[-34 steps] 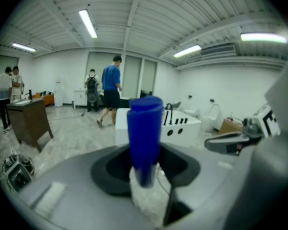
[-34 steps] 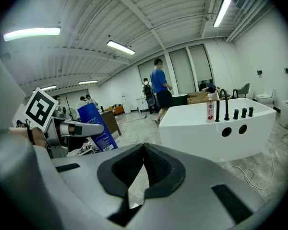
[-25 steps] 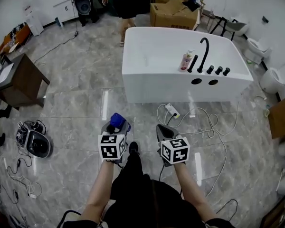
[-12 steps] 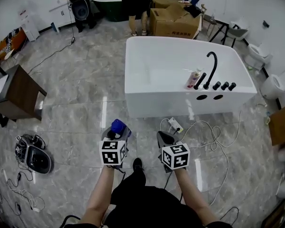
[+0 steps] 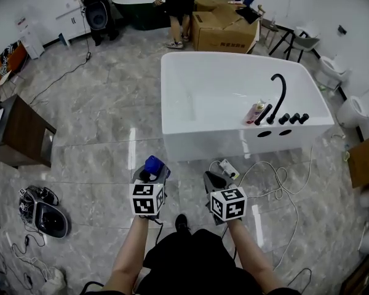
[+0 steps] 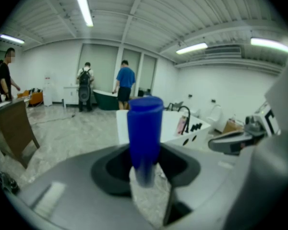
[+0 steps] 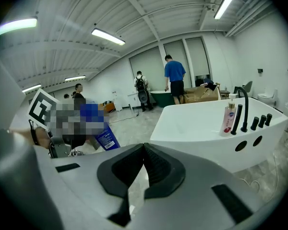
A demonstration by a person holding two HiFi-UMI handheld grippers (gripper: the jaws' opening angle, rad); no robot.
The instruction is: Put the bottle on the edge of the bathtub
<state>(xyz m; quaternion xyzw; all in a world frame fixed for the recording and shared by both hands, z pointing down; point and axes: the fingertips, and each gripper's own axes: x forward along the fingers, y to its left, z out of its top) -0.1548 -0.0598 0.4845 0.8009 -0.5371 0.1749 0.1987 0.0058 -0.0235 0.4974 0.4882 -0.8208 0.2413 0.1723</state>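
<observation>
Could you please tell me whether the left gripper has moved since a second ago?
Yes. The left gripper, holding the blue bottle, has come forward toward the bathtub; the strip of floor between them is narrower.

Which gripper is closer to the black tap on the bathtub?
Right. In the head view the right gripper is below and left of the black tap; the left gripper, holding the blue bottle, is farther left.

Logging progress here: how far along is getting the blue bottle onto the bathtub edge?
Done: the bottle is picked up, clamped in the left hand-held gripper. In hand: it is held well short of the bathtub. Left: step closer and stand it on the edge.
</observation>
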